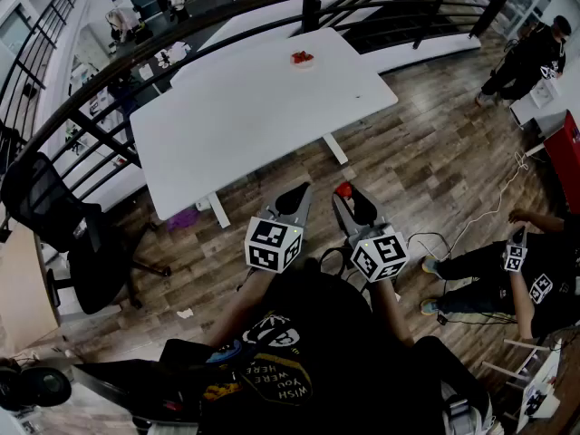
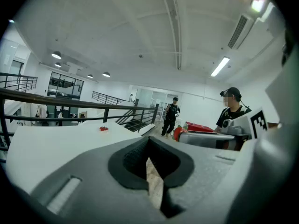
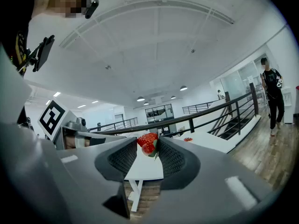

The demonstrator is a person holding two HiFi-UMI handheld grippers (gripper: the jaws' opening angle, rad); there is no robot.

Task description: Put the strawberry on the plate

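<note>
Left hand-held gripper (image 1: 296,191) hung over the wooden floor (image 1: 426,152), short of the near edge of the table (image 1: 236,125). In its own view the dark pads (image 2: 131,162) stood closed against each other with nothing between them; only a thin sliver of floor showed through the seam. Out at its 9 o'clock in the head view, a black office chair (image 1: 54,216) sat beside the table's left end. A dark railing (image 1: 181,34) curved behind both.

At about 12 o'clock from the two tools, well apart from them and near the far edge of the white top, lay the plate (image 1: 302,59). It was small and already carried something red, too small to make out.

Just beside the left tool, at its 3 o'clock, the right hand-held gripper (image 1: 344,194) was clamped on the strawberry (image 3: 147,143). The berry was pinched between the ribbed pads near their tips, red flesh up and a bit of green at its lower right. It was held in the air over the floor, not over the table.

Further right, at 4 o'clock, a person (image 1: 498,270) sat on the floor with marker cubes in hand. Another person in black (image 1: 530,57) stood at 2 o'clock near a red box (image 1: 566,157).
</note>
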